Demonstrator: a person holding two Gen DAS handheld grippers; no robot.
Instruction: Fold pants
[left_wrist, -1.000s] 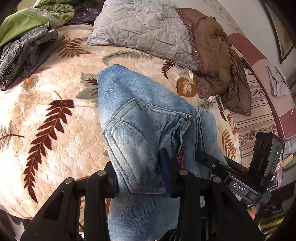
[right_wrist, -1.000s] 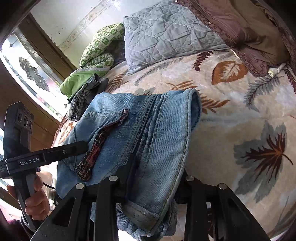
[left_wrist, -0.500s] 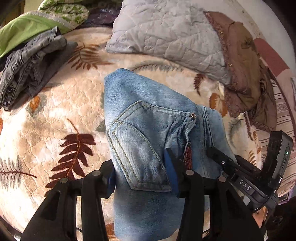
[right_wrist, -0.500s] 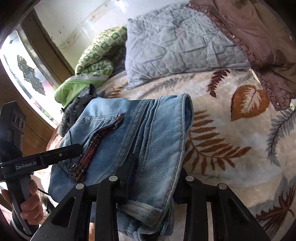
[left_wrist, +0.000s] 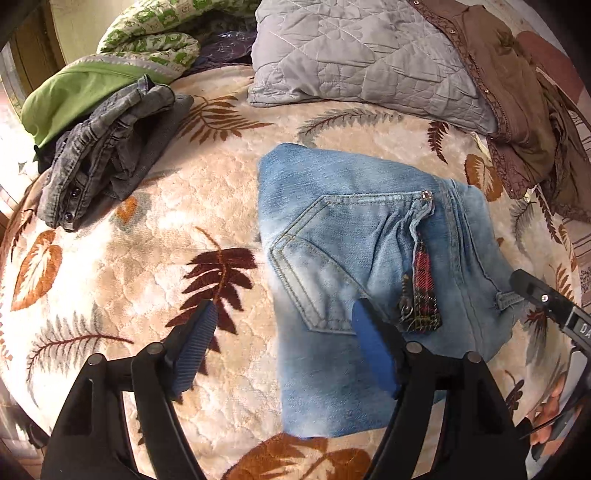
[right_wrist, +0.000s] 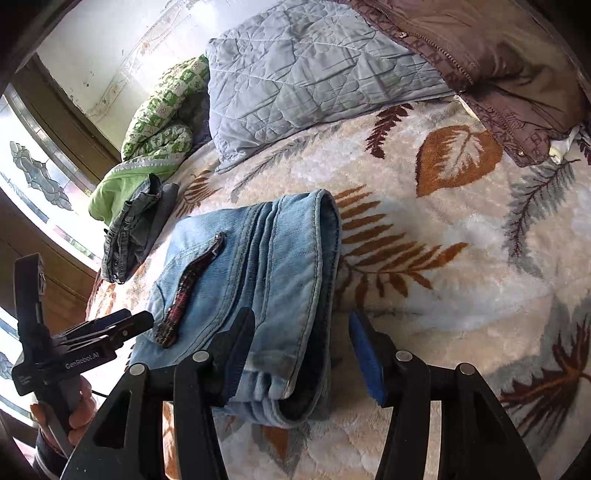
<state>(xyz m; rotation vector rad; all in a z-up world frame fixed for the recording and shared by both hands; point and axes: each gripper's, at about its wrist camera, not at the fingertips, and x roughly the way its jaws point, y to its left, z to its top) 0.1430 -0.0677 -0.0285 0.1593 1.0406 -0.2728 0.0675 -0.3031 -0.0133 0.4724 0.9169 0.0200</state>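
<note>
- Two grippers point down at the bed (left_wrist: 110, 229), one at each side of the near end of the jeans (left_wrist: 369, 236).
- The jeans lie folded into a short, thick packet in the middle of the bed, back pocket (left_wrist: 332, 258) up, with a dark red plaid strip (left_wrist: 423, 291) on top.
- The left gripper (left_wrist: 282, 350) has its jaws opening; one blue pad hangs over the bare blanket and the other over the near edge of the denim, and neither presses on it.
- The right gripper (right_wrist: 299, 354) has its jaws opening too. The thick folded edge of the jeans sits between them. The left pad looks to touch the cloth or nearly, the right pad stands clear, so the cloth is let go.
- I judge that the packet rests flat because both hands set it down here and now free it; the fold seems nearly done.
- The free space in the middle of the bed probably serves as the work place, since the other things lie at the edges.
- Those things are a grey pillow (left_wrist: 362, 55), a brown garment (left_wrist: 517, 92), grey jeans (left_wrist: 107, 147) and a green cloth (left_wrist: 66, 96).
- No container is in view; only the pocket could hold something, and it looks flat.
</note>
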